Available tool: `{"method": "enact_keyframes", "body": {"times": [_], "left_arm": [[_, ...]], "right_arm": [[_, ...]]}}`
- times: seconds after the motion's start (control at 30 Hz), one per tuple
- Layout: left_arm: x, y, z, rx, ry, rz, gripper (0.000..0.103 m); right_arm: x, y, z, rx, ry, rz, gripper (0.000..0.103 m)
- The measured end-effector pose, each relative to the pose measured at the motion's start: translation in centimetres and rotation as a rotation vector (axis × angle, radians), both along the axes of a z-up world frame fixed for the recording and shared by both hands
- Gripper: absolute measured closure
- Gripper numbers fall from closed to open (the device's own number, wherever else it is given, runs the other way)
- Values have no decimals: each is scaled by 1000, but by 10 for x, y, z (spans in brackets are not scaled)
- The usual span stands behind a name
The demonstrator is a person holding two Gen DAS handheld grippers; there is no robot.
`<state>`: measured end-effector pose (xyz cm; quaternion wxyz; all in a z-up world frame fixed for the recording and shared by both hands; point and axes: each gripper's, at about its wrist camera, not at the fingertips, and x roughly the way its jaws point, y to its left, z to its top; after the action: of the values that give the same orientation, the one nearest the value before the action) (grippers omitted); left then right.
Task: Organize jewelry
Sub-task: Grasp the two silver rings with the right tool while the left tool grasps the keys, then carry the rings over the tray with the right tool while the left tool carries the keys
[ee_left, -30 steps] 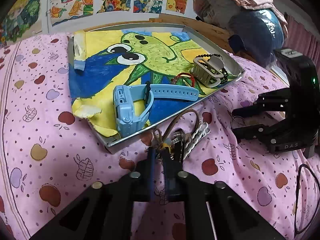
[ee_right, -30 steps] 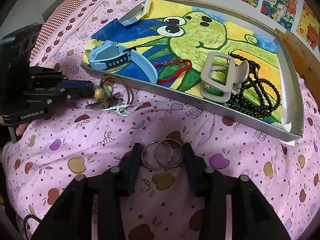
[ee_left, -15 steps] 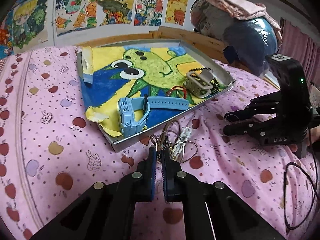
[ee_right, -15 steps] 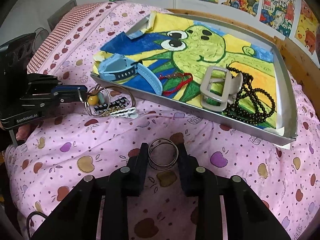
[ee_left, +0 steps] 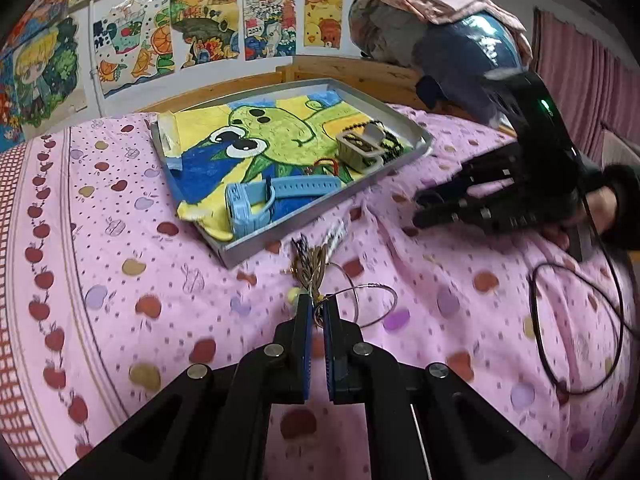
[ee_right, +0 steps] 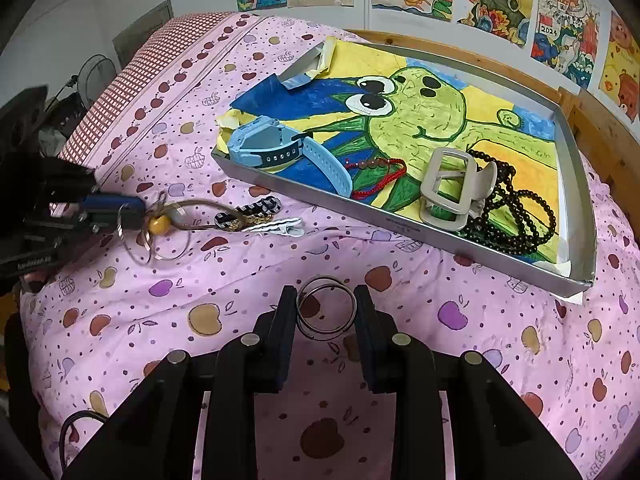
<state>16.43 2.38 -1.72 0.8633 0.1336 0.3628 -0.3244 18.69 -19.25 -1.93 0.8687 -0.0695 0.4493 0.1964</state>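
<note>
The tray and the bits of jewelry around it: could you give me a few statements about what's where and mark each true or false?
1. The blue watch lies inside the metal tray. True.
2. The black bead necklace lies on the pink bedspread. False: it is in the tray, beside the grey hair clip.
3. The right gripper holds two metal rings between its fingers. True.
4. The left gripper is wide open and empty. False: it is shut on the tangled bracelets, which trail over the bedspread.
5. The red cord bracelet hangs from the left gripper. False: it lies in the tray.
</note>
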Motion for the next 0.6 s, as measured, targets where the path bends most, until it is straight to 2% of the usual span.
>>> {"method": "enact_keyframes", "body": {"times": [0.23, 0.37, 0.43, 0.53, 0.6], "left_arm": [[-19, 5, 0, 21, 4, -14, 97], [-32, 11, 7, 9, -33, -3, 97], [-34, 15, 13, -14, -49, 18, 97], [-32, 24, 28, -92, -52, 43, 97], [-30, 23, 28, -78, -29, 33, 97]], "right_arm": [[-5, 5, -1, -2, -3, 36, 78], [-13, 11, 6, 5, -38, 79, 78], [-16, 14, 11, 16, -51, 99, 78], [-17, 18, 13, 21, -54, 113, 78], [-17, 20, 13, 17, -55, 117, 78]]}}
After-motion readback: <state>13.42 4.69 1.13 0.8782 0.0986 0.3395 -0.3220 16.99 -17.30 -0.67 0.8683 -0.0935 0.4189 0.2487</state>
